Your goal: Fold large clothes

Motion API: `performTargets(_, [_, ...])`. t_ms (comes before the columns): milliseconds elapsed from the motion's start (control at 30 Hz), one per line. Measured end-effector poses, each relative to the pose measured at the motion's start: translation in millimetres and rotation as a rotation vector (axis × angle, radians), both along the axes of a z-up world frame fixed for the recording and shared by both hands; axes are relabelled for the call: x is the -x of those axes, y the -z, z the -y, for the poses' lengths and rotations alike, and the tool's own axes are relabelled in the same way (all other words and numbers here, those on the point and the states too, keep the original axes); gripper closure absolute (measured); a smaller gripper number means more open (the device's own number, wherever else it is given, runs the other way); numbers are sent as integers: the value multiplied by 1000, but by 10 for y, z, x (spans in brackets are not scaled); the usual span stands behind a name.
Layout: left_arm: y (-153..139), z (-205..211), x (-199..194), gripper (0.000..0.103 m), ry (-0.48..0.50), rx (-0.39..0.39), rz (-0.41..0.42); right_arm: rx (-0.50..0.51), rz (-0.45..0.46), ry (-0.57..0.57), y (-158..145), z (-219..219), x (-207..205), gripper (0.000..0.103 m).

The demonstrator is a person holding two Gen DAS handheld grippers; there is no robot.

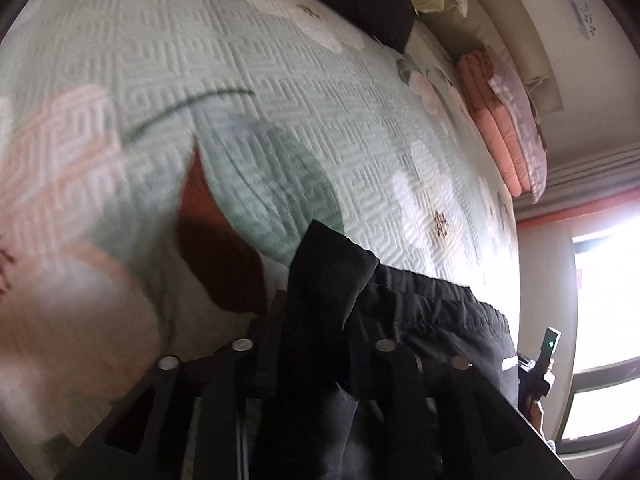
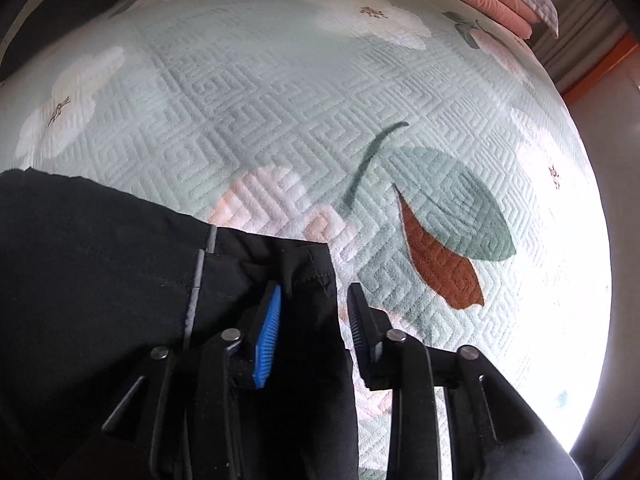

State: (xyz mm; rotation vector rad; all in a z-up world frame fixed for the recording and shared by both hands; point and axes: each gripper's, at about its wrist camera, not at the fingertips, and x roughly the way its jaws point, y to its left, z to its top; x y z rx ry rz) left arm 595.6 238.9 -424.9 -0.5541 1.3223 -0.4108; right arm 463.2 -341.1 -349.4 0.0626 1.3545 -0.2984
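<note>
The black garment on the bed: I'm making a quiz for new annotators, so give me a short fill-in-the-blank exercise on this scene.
1. The black garment lies on a quilted bedspread whose ground colour is pale ____.
2. The ribbed pad on the right gripper is coloured ____.
3. Beside the printed green leaf sits a leaf coloured ____.
4. The folded bedding at the bed's far edge is mostly ____.

Missing words: green; blue; brown; pink
</note>
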Motion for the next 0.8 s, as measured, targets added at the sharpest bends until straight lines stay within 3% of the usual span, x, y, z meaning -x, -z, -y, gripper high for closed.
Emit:
performTargets(67, [-175,-155,-14,55,-34,1,16,-31,29,32,-160,121,82,61])
performTargets(100, [-324,-204,-1,55,-40,-55,42,-37,66,56,-321,163,149,61])
performTargets(167, [-755,-146,80,60,5,-283,153,-32,140,69,-711,127,300,55])
performTargets(200, [-958,-85,139,60,42,-338,208,-19,171,58,-900,61,367,54])
performTargets(333, [-1616,233,460,57,132,-310,336,-30,265,-33,-1582,-439,624,47])
performTargets(433, [-1871,701,840,55,248,-291,381,-70,300,-120,-1837,-990,775,39])
performTargets(533, [-1809,1115,1214,55,329,-256,364,-127,290,-208,-1786,-1506,846,39])
performTargets(600, [-1672,1327,1438,55,360,-296,344,-173,270,-241,-1581,-1820,879,39])
performTargets(700, [-1350,1546,1666,55,389,-332,291,-158,218,-277,-1240,-2151,903,39])
performTargets(800, [-950,1604,1789,56,391,-418,266,-121,149,-287,-826,-2315,897,40])
